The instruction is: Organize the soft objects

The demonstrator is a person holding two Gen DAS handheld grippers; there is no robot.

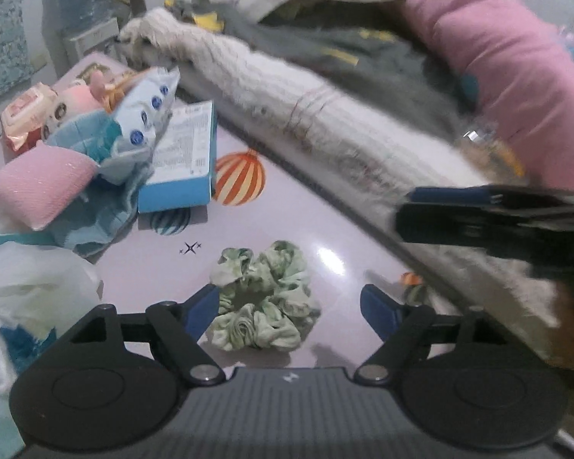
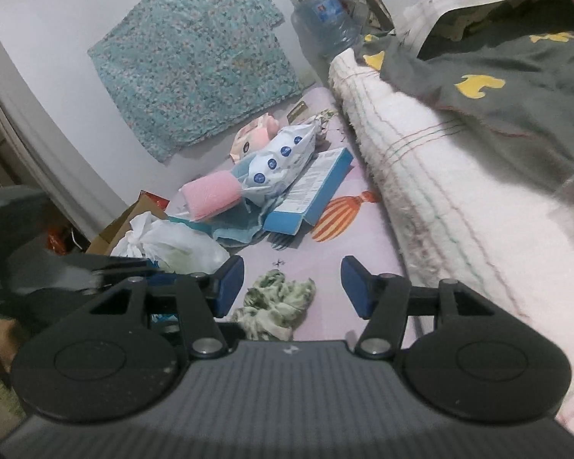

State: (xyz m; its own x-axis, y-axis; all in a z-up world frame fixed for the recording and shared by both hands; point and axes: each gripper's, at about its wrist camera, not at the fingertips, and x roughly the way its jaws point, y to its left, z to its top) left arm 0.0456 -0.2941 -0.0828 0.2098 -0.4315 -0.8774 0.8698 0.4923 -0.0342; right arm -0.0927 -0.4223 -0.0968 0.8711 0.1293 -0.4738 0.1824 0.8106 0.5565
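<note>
A green and white scrunchie (image 1: 264,298) lies flat on the pink printed tabletop (image 1: 287,210). My left gripper (image 1: 291,311) points down over it, open, with the scrunchie between its blue pads (image 1: 203,310), close to the left one and not pressed. In the right wrist view the same scrunchie (image 2: 275,302) lies just ahead of my right gripper (image 2: 292,287), which is open and holds nothing. The right gripper (image 1: 409,206) also reaches in from the right of the left wrist view, above the table.
At the left is a heap: a pink rolled cloth (image 1: 34,191), a blue box (image 1: 183,153), a dotted white packet (image 1: 149,111), a pink plush toy (image 1: 76,99) and a white plastic bag (image 1: 30,290). A folded white blanket (image 1: 325,122), a grey garment (image 2: 497,88) and a pink cushion (image 1: 516,76) line the right.
</note>
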